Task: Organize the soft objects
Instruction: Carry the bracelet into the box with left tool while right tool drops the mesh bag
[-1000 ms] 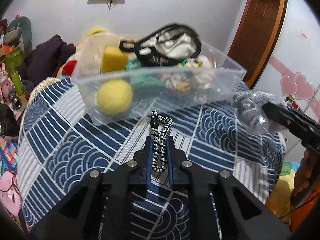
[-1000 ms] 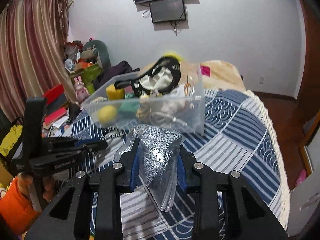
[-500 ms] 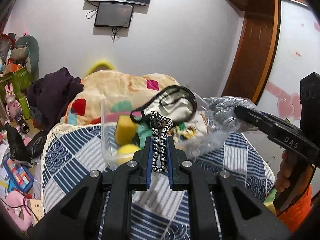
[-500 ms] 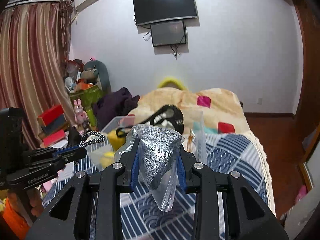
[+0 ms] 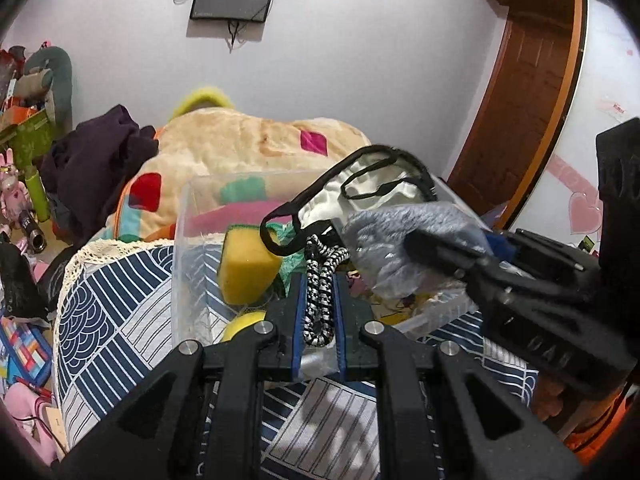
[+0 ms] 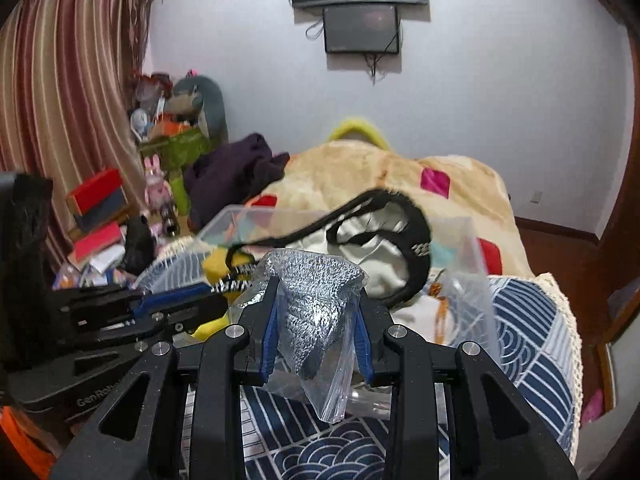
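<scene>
left gripper (image 5: 318, 280) clamps braided cord (image 5: 320, 284) | right gripper (image 6: 316, 312) clamps bagged cloth (image 6: 316, 308)

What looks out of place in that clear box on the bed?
The black-edged face mask is the odd one: it sticks up well above the rim of the clear box, half hanging out, not lying flat among the yellow sponge and the other soft things inside. Nothing looks spilled or damaged.

Left claw (image 5: 318, 280) clamped tight; right claw (image 6: 316, 300) part-closed, gripping; both angled down.
</scene>
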`<state>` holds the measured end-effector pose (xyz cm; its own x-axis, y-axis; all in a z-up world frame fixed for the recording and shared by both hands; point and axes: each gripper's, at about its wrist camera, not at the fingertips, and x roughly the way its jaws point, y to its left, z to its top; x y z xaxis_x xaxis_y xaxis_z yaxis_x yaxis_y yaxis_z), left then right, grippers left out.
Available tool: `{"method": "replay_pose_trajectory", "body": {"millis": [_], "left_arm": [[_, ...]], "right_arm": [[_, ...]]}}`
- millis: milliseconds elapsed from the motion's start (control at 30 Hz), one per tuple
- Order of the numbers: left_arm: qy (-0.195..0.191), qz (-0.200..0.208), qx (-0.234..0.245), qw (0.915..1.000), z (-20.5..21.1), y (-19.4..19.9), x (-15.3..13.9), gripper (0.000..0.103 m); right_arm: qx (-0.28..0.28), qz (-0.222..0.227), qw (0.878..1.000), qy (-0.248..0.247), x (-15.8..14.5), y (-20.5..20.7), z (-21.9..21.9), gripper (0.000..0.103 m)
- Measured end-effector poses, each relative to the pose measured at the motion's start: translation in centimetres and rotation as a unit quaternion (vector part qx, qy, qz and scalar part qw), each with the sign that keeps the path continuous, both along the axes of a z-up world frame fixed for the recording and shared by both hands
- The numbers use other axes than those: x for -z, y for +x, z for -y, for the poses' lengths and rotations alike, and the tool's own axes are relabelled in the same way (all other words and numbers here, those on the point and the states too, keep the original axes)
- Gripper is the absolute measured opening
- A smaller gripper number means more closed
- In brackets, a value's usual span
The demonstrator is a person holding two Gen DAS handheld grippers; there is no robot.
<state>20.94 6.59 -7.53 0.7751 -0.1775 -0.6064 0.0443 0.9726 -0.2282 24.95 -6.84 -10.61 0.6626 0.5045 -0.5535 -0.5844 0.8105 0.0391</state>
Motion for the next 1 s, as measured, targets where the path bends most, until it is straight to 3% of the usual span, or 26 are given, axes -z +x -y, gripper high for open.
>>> {"method": "replay_pose_trajectory", "body": {"millis": [267, 467, 767, 867, 1000], "left_arm": [[0.004, -0.010, 0.000, 0.9999, -0.4, 0.3, 0.7, 0.027], [0.012, 0.005, -0.004, 0.9999, -0.3, -1.4, -0.6, 0.031], [0.014, 0.061, -0.008, 0.9980, 0.2, -5.7, -4.7, 0.043], [0.014, 0.090, -0.010, 0.9958, 0.5, -7.8, -6.6, 0.045], [0.026, 0.133, -0.015, 0.9907, 1.4, -10.7, -9.0, 0.055]], "right_arm": [[0.014, -0.014, 1.000, -0.020, 0.9, 0.1, 0.3, 0.035], [0.013, -0.009, 1.000, -0.005, -0.4, -1.0, 2.0, 0.045], [0.014, 0.039, 0.998, 0.044, -5.0, -4.9, 5.5, 0.046], [0.012, 0.060, 0.996, 0.060, -6.4, -6.5, 6.3, 0.054], [0.006, 0.091, 0.992, 0.087, -8.3, -9.1, 7.6, 0.056]]}}
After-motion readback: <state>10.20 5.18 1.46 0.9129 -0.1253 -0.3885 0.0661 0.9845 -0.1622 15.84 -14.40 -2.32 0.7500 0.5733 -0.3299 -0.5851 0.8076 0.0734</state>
